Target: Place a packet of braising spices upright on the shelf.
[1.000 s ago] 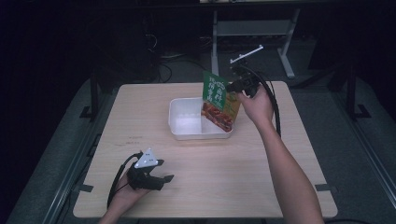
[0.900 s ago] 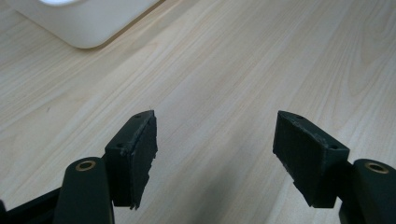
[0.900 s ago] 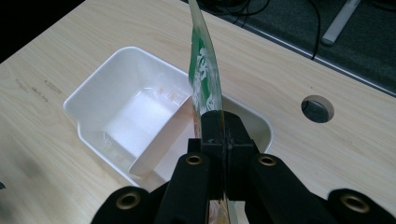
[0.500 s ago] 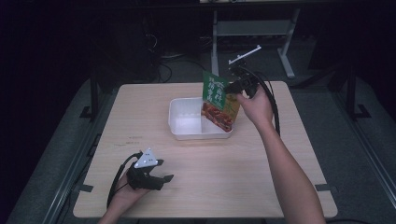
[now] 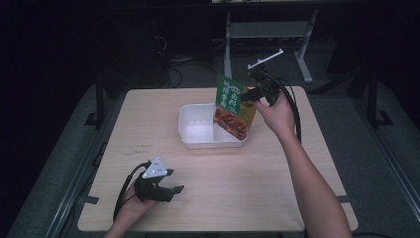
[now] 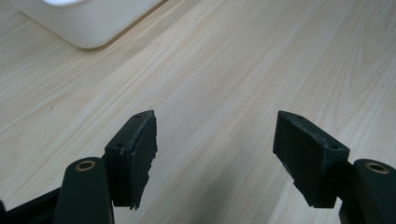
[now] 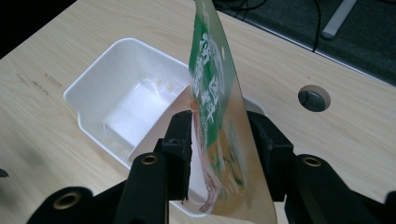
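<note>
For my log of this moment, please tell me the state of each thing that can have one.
Green and orange flat food pouch: upright, clamped, lower edge in tub.
White plastic rectangular tub: empty apart from the pouch's lower edge, resting on the table.
Right gripper: jaws shut on pouch.
Left gripper: jaws open, holding nothing, low over the table.

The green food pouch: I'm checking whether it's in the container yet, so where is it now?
In the high view, the green food pouch is held upright by the right gripper over the right end of the white container, at the table's far side.
</note>
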### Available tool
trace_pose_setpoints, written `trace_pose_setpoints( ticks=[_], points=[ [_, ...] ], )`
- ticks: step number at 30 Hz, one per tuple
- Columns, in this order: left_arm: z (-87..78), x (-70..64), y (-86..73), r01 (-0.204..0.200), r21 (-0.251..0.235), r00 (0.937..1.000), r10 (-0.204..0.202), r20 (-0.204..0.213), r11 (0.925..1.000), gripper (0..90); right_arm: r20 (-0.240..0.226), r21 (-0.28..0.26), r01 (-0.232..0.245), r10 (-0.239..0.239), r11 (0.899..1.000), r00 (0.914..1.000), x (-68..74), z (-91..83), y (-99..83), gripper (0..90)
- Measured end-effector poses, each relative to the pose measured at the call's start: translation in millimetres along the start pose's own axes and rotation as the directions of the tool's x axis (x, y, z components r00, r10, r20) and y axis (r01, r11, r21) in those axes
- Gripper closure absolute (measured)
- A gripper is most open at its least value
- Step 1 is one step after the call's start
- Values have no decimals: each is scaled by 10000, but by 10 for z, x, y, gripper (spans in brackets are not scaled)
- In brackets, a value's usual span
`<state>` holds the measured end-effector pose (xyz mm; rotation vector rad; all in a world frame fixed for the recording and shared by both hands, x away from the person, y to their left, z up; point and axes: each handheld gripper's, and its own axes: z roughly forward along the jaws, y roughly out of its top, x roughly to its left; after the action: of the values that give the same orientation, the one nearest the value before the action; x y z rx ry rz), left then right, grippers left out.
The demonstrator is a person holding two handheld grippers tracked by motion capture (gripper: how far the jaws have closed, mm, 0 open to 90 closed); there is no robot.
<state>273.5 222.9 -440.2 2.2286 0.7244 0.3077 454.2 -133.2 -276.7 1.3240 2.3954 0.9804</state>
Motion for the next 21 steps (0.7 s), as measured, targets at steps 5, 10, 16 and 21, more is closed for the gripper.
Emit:
trace_pose_setpoints(
  ticks=[5, 10, 16, 21],
  points=[
    [-11, 16, -2, 15, 33, 10000, -15, -28, 10000, 296, -152, -21, -84, 84, 10000, 9998, -26, -37, -65, 598],
    [-12, 14, -3, 65, -9, 10000, -65, -53, 10000, 296, -280, 29, -101, 102, 9999, 9996, -51, -67, -145, 581],
    [-18, 26, -6, 72, 13, 10000, -71, -69, 10000, 296, -381, 76, -252, 254, 9997, 9990, -105, -90, -270, 561],
    [-16, 29, -7, 70, 34, 9999, -70, -80, 10000, 296, -525, 52, -410, 412, 9991, 9978, -154, -120, -376, 552]
  ],
)
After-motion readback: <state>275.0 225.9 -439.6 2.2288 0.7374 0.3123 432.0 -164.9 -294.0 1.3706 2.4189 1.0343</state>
